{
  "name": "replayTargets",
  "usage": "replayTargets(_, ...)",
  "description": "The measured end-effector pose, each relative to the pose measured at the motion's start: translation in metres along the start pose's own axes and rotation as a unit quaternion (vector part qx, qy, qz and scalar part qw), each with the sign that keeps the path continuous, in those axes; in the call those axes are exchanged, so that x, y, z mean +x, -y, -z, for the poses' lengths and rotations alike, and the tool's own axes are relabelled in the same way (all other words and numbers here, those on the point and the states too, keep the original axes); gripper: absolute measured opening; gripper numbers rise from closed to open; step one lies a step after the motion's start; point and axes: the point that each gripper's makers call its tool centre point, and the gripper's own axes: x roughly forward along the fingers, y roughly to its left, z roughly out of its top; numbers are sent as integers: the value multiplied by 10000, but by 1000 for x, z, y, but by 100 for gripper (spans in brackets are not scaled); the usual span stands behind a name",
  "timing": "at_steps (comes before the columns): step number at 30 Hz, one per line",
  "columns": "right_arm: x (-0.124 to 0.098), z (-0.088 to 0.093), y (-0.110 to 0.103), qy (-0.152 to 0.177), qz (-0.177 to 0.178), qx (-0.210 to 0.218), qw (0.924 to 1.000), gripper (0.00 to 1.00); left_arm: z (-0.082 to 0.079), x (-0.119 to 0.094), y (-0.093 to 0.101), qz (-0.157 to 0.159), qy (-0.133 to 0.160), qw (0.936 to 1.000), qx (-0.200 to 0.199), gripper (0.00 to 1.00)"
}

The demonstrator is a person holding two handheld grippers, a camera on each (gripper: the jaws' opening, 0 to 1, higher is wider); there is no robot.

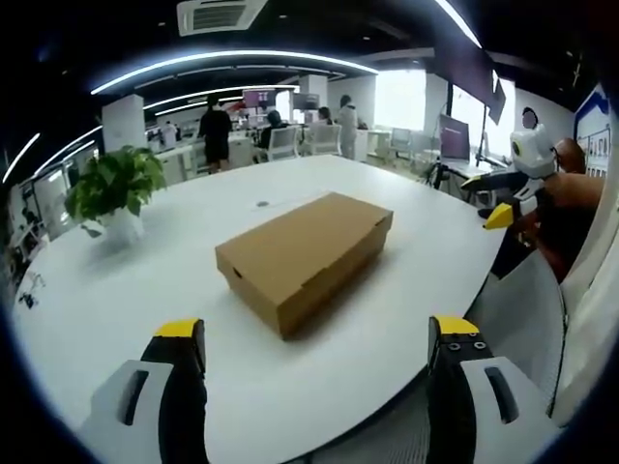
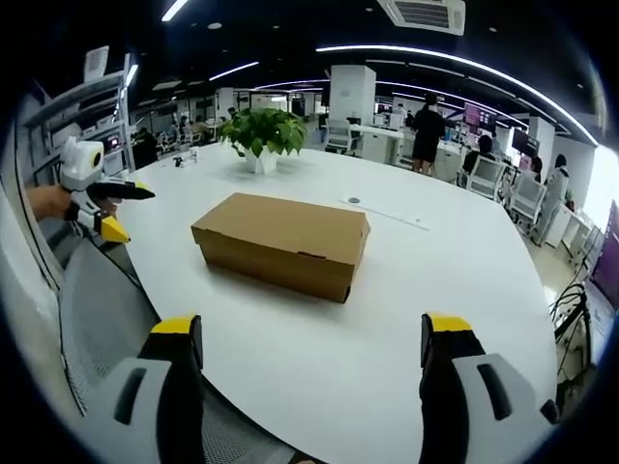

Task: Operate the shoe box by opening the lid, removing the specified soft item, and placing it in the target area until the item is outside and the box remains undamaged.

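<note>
Shoe box (image 1: 305, 256) sat lid-down-shut on table (image 1: 116, 300), roughly mid-table, well ahead of my left gripper (image 1: 317, 353). Potted plant (image 1: 116, 188) stood on table too, left of box and further back in left gripper view. My right gripper (image 1: 503, 198) poked in from right edge there, off table side. From right gripper view, box (image 2: 282, 242) lay straight ahead of my right gripper (image 2: 311, 348), plant (image 2: 261, 133) behind it, left gripper (image 2: 97, 193) off to left past table (image 2: 464, 290) edge. People stood by desks far behind table.
</note>
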Motion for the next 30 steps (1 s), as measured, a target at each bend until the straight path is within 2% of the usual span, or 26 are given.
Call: replayTargets(30, 3, -2, 5, -19, -30, -15, 10000, 86, 5, 8, -5, -4, -2, 10000, -14, 98)
